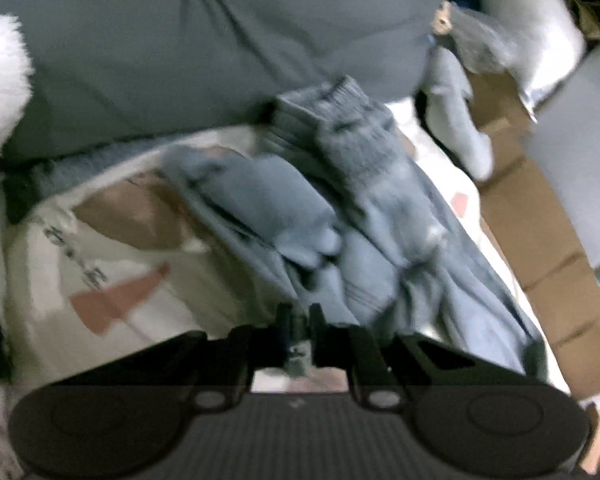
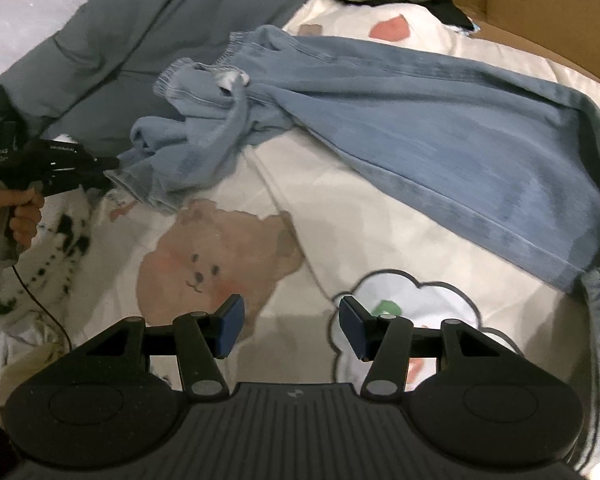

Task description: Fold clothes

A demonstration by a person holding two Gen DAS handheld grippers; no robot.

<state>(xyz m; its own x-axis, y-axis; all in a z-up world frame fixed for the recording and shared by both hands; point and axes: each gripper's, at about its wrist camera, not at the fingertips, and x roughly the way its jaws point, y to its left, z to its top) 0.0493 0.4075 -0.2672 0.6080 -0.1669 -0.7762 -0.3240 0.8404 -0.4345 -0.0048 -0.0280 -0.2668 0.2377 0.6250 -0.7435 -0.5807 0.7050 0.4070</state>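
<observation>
The left gripper (image 1: 300, 320) has its fingers pinched on the hem of the blue jeans (image 2: 420, 120), which lie ahead of the right gripper's (image 2: 292, 326) wide, bare fingers.

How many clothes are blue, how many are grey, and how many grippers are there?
Blue clothes: 1, the blue jeans
Grey clothes: 1, the grey garment
Grippers: 2, the left gripper and the right gripper
Total: 4

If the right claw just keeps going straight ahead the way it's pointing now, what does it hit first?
Probably the printed bedsheet itself, near the bear print: the open right claw holds nothing, and bare sheet lies ahead. Farther along that line are the blue jeans. Depth is unclear.
</observation>
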